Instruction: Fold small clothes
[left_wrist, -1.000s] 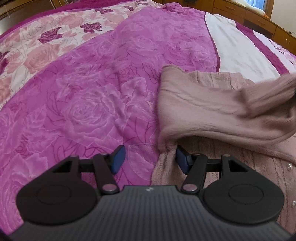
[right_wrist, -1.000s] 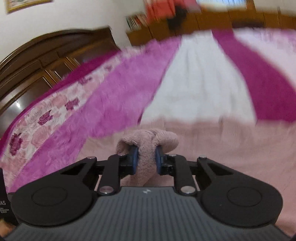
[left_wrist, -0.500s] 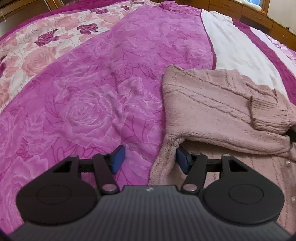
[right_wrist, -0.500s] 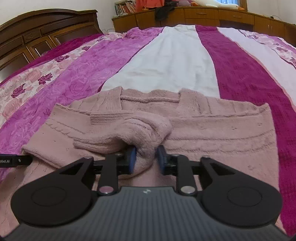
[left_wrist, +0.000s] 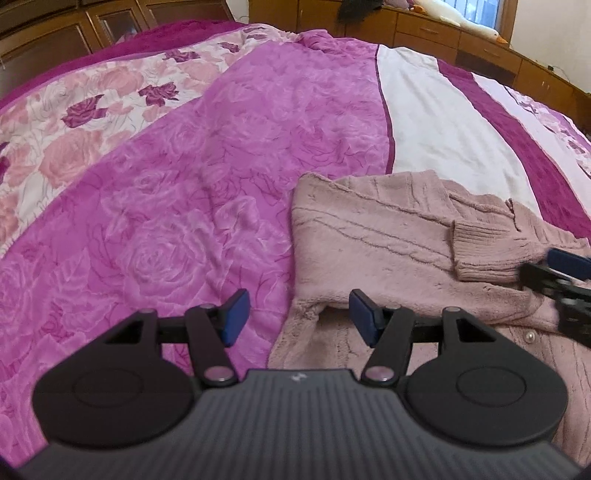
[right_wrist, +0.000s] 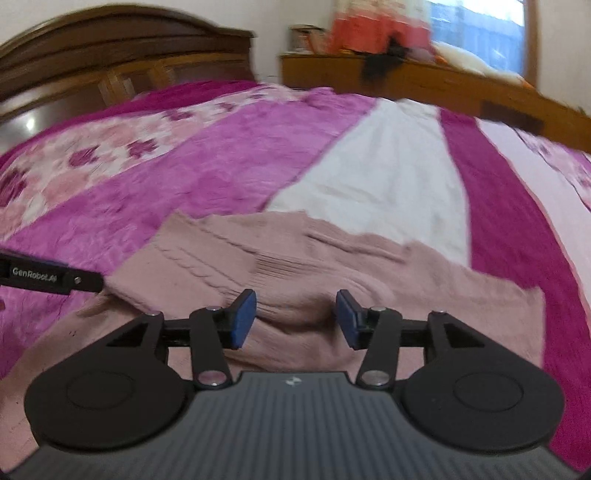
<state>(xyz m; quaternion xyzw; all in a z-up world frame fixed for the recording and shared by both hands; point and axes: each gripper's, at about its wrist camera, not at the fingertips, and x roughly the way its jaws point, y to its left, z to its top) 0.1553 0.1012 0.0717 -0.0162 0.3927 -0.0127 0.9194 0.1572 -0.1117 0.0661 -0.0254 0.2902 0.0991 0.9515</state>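
Dusty-pink knit fills the near right of my left wrist view: a small cardigan (left_wrist: 373, 243) lies flat on the bed, on the bedspread (left_wrist: 184, 184) of magenta roses, white and dark-purple stripes. One sleeve (left_wrist: 484, 251) is folded across the body, its ribbed cuff resting near the middle of the garment, and a pearl button (left_wrist: 530, 336) shows on the front panel at near right.

I hold the left gripper (left_wrist: 297, 319) with its jaws roughly half apart. The cardigan's near left edge, where the folded sleeve meets the body, lies between the blue pads (left_wrist: 232, 317), but neither pad presses on it; the left pad stands over bare bedspread, the right over the knit.

From the right wrist camera, the right gripper (right_wrist: 295, 319) hangs just above the middle of the cardigan (right_wrist: 314, 266). Its jaws are opening, and the pads are clear of the fabric, with a low bunched fold of knit lying below the gap. The same gripper shows at the right edge of the left view, just beside the cuff. The left gripper's black finger, marked with white lettering, enters the right view from the left, by the garment's left edge.

At the far side stand a dark wooden headboard (right_wrist: 110, 55) and a low wooden cabinet (right_wrist: 424, 85) under a window, blurred.
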